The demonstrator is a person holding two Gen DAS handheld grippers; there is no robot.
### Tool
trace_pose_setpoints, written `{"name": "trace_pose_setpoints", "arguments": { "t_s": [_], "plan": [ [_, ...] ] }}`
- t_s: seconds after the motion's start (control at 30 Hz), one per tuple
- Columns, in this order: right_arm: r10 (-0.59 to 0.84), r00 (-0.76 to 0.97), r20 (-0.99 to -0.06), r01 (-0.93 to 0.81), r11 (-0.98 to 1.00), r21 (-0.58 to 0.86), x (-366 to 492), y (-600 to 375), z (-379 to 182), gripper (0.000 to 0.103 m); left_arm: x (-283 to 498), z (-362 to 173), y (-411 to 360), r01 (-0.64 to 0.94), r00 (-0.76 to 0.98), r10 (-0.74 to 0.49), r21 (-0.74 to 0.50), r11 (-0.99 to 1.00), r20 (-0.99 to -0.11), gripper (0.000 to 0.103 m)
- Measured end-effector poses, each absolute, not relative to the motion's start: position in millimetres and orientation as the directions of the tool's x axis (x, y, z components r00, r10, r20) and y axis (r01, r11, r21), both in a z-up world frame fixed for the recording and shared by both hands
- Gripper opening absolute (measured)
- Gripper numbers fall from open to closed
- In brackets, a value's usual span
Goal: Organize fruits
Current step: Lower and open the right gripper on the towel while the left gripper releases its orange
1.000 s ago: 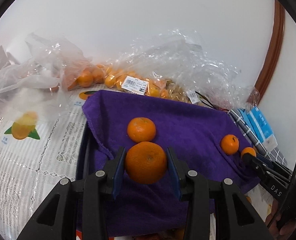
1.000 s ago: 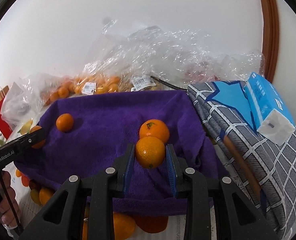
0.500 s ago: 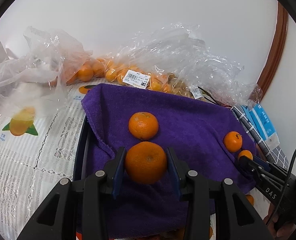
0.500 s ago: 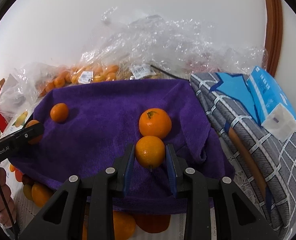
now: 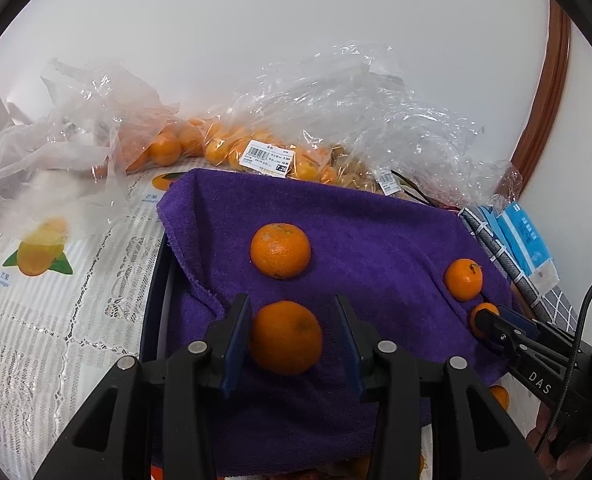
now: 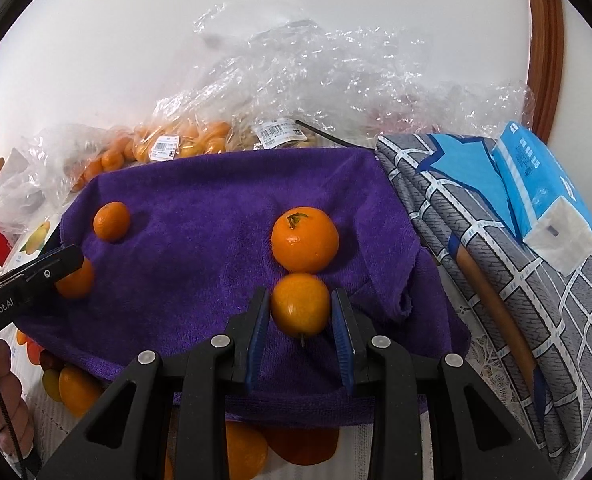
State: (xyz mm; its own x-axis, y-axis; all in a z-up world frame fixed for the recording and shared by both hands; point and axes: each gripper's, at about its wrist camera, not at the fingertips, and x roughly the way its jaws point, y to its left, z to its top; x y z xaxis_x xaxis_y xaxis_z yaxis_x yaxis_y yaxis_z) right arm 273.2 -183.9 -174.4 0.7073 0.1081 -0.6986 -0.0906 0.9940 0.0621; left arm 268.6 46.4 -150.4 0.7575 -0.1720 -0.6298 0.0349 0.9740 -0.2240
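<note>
A purple towel [image 5: 367, 240] lies spread over a dark tray. My left gripper [image 5: 292, 336] has its jaws open around a large orange [image 5: 286, 338], which rests on the towel with a gap on its right side. A second orange [image 5: 280, 250] sits just beyond it. My right gripper [image 6: 299, 316] is shut on a small orange [image 6: 300, 304], low over the towel [image 6: 200, 208], right behind another orange [image 6: 304, 238]. The right gripper's tips show at the left view's right edge [image 5: 491, 322].
Clear plastic bags of small oranges [image 5: 232, 144] line the wall behind the towel. A folded grey checked cloth [image 6: 495, 240] and a blue tissue pack [image 6: 543, 188] lie on the right. More oranges [image 6: 76, 392] lie under the towel's front edge. A lace tablecloth [image 5: 56, 300] lies on the left.
My left gripper's jaws have opened away from the large orange, now resting on the towel. Both grippers have come lower over the towel. The right gripper still holds its orange.
</note>
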Motion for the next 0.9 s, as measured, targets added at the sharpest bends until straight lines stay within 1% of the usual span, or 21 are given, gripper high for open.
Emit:
{"name": "trace_pose_setpoints", "arguments": {
  "t_s": [0.1, 0.2, 0.47, 0.77, 0.9],
  "plan": [
    [0.111, 0.719, -0.686, -0.093, 0.994, 0.063, 269.6, -184.1, -171.3, 0.047, 267.8, -149.4, 45.9, 0.045, 0.762, -0.179, -0.226, 0.973, -0.622, 0.044],
    [0.099, 0.737, -0.669, -0.077, 0.995, 0.063, 265.9, -185.2, -167.4, 0.054, 265.3, -147.2, 45.2, 0.053, 0.773, -0.183, -0.225, 0.973, -0.608, 0.044],
    [0.074, 0.771, -0.633, -0.074, 0.997, 0.026, 253.6, -180.1, -161.0, 0.055, 257.3, -141.1, 42.6, 0.051, 0.811, -0.159, -0.203, 0.978, -0.563, 0.044],
    [0.009, 0.797, -0.605, -0.037, 0.999, -0.034, 241.0, -179.0, -153.2, 0.055, 248.8, -136.2, 54.0, 0.018, 0.842, -0.14, -0.231, 0.973, -0.52, 0.044],
    [0.045, 0.792, -0.609, -0.048, 0.999, 0.012, 225.0, -185.2, -146.9, 0.055, 249.1, -136.9, 60.1, 0.028, 0.831, -0.167, -0.261, 0.965, -0.53, 0.044]
  ]
}}
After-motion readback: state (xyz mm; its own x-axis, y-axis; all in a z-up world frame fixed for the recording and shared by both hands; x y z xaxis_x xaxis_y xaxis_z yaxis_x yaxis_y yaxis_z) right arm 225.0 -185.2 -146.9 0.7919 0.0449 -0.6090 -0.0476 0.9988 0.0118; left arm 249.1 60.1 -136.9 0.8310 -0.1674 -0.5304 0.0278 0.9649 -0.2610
